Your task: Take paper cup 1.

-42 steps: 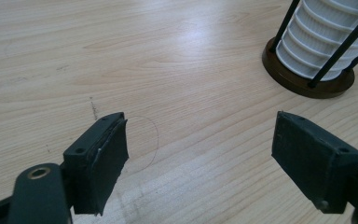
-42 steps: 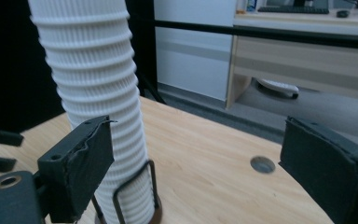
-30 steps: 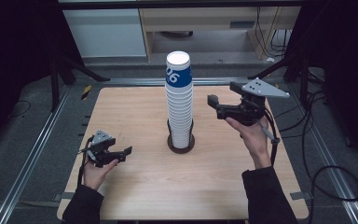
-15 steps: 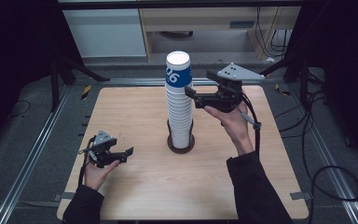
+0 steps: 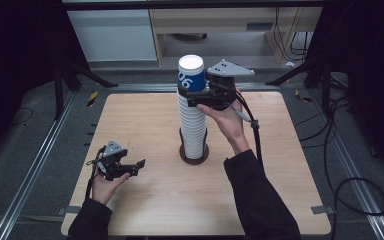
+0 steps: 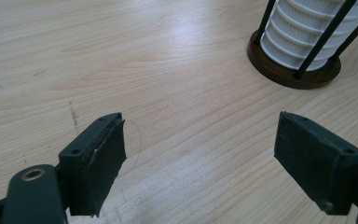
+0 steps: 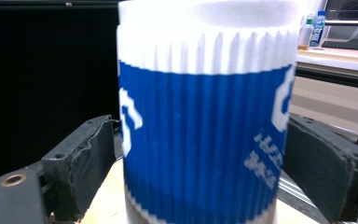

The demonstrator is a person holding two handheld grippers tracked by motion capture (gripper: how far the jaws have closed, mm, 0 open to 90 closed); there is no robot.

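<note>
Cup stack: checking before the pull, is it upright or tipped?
Upright: the cup stack rises straight from its round base.

The tall cup stack [image 5: 194, 112] in its rodded holder [image 6: 292, 70] stood mid-worktop [image 5: 145, 125], the one obstacle there. Bare wood lay open all round it. The right claw [image 5: 190, 94] straddled the stack's top cup [image 7: 205, 121], blocking that flank.

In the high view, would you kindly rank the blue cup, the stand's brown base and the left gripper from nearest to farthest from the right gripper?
1. Blue cup: top of the stack, between the right gripper's jaws.
2. Brown base: at the stack's foot, table centre.
3. Left gripper: near the table's front left.
</note>
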